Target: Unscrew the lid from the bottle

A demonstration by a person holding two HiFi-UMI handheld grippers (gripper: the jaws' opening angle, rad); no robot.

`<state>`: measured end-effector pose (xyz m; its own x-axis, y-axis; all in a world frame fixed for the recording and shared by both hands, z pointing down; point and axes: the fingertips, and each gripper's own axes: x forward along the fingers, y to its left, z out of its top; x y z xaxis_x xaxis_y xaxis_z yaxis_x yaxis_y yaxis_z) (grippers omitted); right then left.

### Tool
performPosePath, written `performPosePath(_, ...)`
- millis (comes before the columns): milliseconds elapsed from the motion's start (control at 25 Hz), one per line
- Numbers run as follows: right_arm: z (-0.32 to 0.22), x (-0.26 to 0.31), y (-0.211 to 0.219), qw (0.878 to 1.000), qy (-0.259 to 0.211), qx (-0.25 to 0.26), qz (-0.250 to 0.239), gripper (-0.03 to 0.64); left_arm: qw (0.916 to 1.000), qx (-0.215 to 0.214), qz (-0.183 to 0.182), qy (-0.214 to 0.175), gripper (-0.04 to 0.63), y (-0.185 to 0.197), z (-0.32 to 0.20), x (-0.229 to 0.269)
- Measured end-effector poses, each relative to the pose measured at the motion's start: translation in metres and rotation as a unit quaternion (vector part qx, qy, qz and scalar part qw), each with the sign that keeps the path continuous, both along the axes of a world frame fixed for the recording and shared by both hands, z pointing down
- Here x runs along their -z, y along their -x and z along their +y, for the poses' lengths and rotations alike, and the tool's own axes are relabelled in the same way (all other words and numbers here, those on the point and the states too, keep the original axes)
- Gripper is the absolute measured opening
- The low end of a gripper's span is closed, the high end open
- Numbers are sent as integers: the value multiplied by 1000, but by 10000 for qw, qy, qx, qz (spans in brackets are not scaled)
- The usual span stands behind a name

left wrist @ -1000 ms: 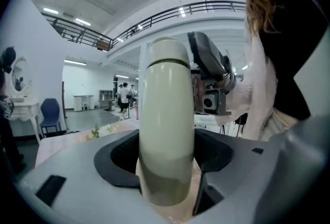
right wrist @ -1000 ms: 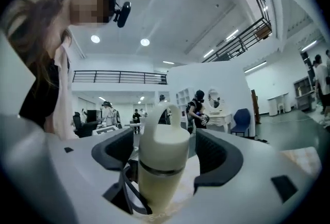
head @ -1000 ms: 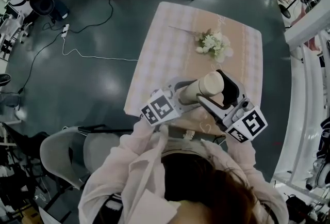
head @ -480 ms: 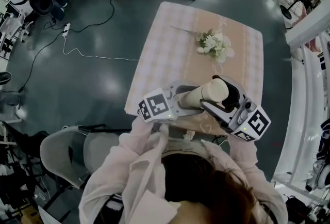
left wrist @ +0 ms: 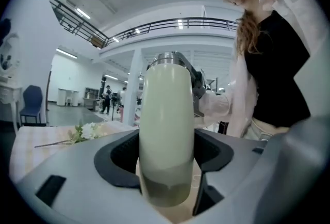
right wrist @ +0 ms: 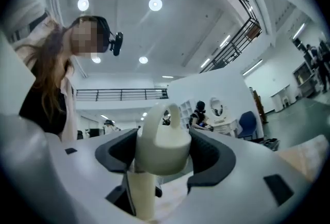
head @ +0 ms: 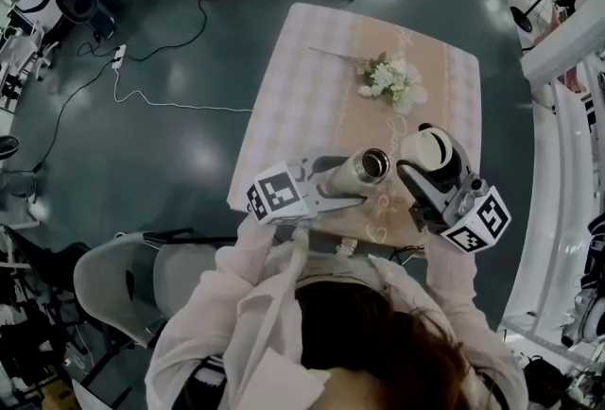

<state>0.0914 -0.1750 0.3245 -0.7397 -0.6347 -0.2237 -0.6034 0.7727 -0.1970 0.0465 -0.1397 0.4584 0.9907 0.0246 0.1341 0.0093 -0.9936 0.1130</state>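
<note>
Head view, looking down. Your left gripper is closed on the cream body of the bottle, one jaw on each side. You hold it in the air above the near edge of the table. The bottle tilts, and its bare metal neck and dark, open mouth point up and toward the right. The lid is already off. It sits just right of the mouth, apart from it, between the jaws of your right gripper, which press on its sides. The marker cubes of both grippers lie nearest your body. At the far end of the table a spray of white flowers lies on the checked cloth, well apart from both grippers. A cable trails over the floor at far left.

Left gripper view. The bottle stands lengthwise between the jaws of the left gripper, touching both pads, with its metal rim at the far end. The flowers show low at left.

Right gripper view. The lid, cream with a loop handle on top, fills the gap of the right gripper. Both pads bear on it.
</note>
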Motion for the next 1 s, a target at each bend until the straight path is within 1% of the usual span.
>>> performPosePath(80, -8, -19, -6, 9983, 273, -403, 327, 319, 9992, 409, -3, 3, 319, 4, -13, 2)
performPosePath(120, -10, -27, -8, 9968, 401, -549, 413, 319, 9981, 617, -9, -9, 319, 7, -19, 3)
performPosePath(280, -15, -50, -15, 9909, 765, -1005, 468, 319, 9900, 1408, -17, -86, 319, 18, -44, 6)
performPosePath(440, -15, -68, -16, 9855, 905, -1282, 651, 319, 9814, 1905, -64, -246, 319, 26, -58, 7)
performPosePath(560, -13, -80, -13, 9825, 1006, -1365, 770, 318, 9764, 2149, 24, -221, 319, 30, -66, 9)
performPosePath(680, -11, -89, -13, 9803, 1083, -1429, 831, 318, 9729, 2303, 129, -171, 319, 34, -70, 12)
performPosePath(840, -8, -100, -15, 9752, 1186, -1505, 1105, 318, 9713, 2366, 130, -204, 319, 36, -71, 13)
performPosePath(1000, -7, -104, -16, 9744, 1208, -1521, 1130, 317, 9714, 2363, 223, 6, 319, 38, -72, 12)
